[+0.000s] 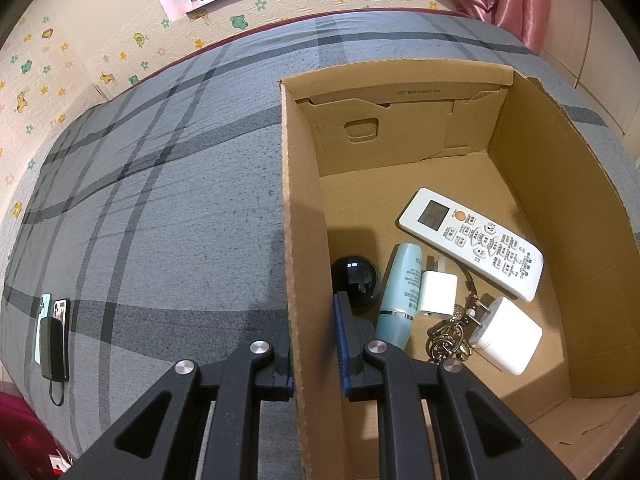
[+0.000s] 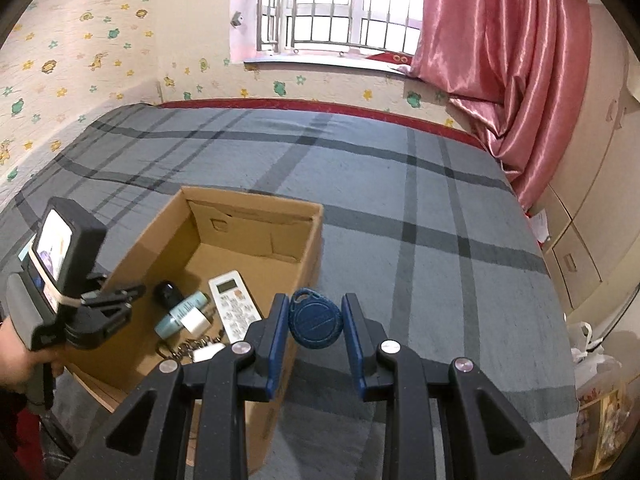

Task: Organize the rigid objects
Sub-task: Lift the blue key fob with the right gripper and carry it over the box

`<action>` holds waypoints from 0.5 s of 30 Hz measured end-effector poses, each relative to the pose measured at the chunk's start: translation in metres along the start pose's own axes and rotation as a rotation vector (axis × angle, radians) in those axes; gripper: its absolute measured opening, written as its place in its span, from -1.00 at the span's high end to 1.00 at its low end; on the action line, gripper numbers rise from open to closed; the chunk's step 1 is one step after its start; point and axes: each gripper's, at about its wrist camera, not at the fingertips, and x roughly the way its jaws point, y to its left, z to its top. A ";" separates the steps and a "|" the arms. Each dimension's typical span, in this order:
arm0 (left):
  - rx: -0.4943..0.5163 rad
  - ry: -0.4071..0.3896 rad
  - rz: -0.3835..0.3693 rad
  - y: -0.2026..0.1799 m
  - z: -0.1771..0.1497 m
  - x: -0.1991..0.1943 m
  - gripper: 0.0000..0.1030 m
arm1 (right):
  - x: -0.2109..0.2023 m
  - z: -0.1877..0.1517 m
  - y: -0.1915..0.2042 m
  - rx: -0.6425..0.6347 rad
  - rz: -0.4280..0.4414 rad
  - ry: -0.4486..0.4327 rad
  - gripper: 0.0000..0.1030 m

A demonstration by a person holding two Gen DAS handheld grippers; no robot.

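My left gripper (image 1: 314, 344) straddles the near-left wall of the cardboard box (image 1: 304, 208) at lower centre of the left view — one finger outside, one inside, closed on the wall, I'd say to pin the box on the soft bed (image 1: 160, 200) while the other side loads it. My right gripper (image 2: 316, 326) is clamped on the blue key fob (image 2: 315, 323), held edgewise at lower centre of the right view, just right of the box rim — not yet over the opening. Remote (image 1: 472, 242), teal bottle (image 1: 400, 296), white chargers (image 1: 438, 294), keys (image 1: 446, 336) and black ball (image 1: 356, 278) already lie inside, so the fob looks like the next thing to go in.
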 end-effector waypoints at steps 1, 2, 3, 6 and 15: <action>0.000 0.000 0.000 0.000 0.000 0.000 0.69 | 0.000 0.003 0.003 -0.005 0.006 -0.004 0.46; 0.000 0.000 -0.001 0.000 0.000 0.000 0.69 | 0.000 0.005 0.005 -0.008 0.010 -0.006 0.46; 0.000 0.000 0.000 0.000 0.000 0.000 0.69 | 0.001 0.007 0.009 -0.012 0.016 -0.008 0.46; 0.000 0.000 -0.001 0.000 0.000 0.001 0.69 | 0.005 0.013 0.021 -0.030 0.035 -0.011 0.46; -0.003 0.001 -0.007 0.001 0.000 0.002 0.69 | 0.026 0.023 0.051 -0.068 0.083 0.012 0.46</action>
